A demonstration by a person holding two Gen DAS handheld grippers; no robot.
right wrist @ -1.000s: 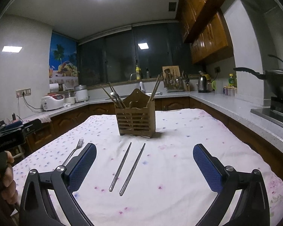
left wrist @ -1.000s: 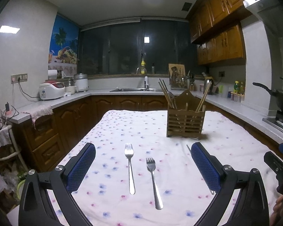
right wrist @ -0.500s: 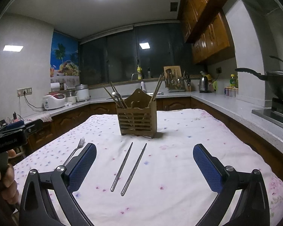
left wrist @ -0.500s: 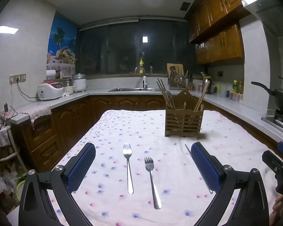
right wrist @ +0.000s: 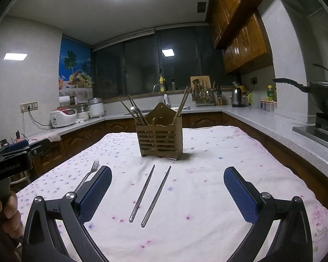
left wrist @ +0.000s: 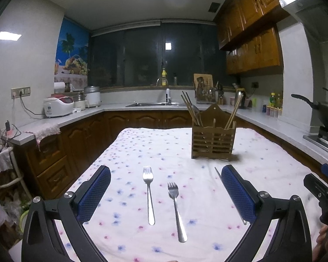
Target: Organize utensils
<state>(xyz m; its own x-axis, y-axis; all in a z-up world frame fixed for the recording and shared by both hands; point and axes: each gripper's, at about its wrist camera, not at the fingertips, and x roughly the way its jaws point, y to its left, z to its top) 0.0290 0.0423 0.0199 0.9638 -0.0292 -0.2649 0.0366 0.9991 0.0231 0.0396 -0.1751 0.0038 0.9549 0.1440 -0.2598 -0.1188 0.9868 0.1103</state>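
Note:
Two steel forks lie side by side on the flowered tablecloth: the left fork and the right fork. My left gripper is open above them, its jaws wide on either side. Two metal chopsticks lie side by side in front of my open right gripper. A wooden utensil holder stands upright farther back with chopsticks and a spoon in it; it also shows in the right wrist view. One chopstick shows partly behind the left gripper's right finger.
Kitchen counters with dark wooden cabinets surround the table. A rice cooker stands on the left counter, a sink at the back, a wok on the stove at the right. The other gripper's body is at the left.
Both views have shifted slightly; the forks and holder sit a little lower and nearer in the left view. Both grippers stay open and empty. Nothing on the table has moved.

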